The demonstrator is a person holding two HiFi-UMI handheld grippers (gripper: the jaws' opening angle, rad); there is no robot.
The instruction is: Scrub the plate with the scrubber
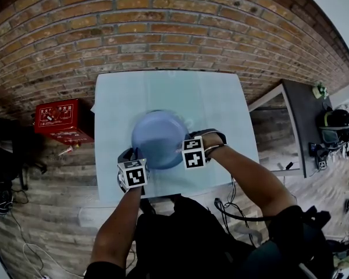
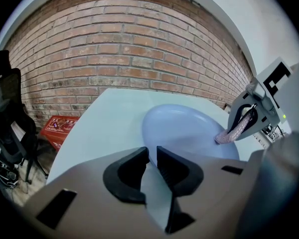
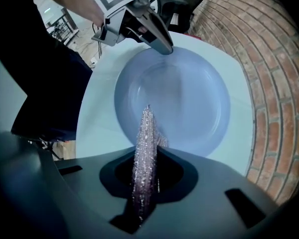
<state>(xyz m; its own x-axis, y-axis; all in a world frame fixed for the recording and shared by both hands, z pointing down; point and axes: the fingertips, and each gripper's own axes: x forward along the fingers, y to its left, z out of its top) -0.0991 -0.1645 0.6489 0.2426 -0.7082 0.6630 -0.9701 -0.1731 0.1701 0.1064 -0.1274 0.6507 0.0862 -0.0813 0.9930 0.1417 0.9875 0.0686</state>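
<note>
Scrubber (image 3: pixel 145 148) clamped in right gripper (image 3: pixel 147 179) (tip over plate (image 3: pixel 189 108)); left gripper (image 2: pixel 153 159) nearly closed, seemingly pinching its rim; bare table (image 1: pixel 221 97) surrounds.

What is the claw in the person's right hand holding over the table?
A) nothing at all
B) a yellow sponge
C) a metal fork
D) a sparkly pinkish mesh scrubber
D: in the right gripper view the right claw is shut on a sparkly pinkish mesh scrubber, which sticks out toward the round blue plate.
</note>
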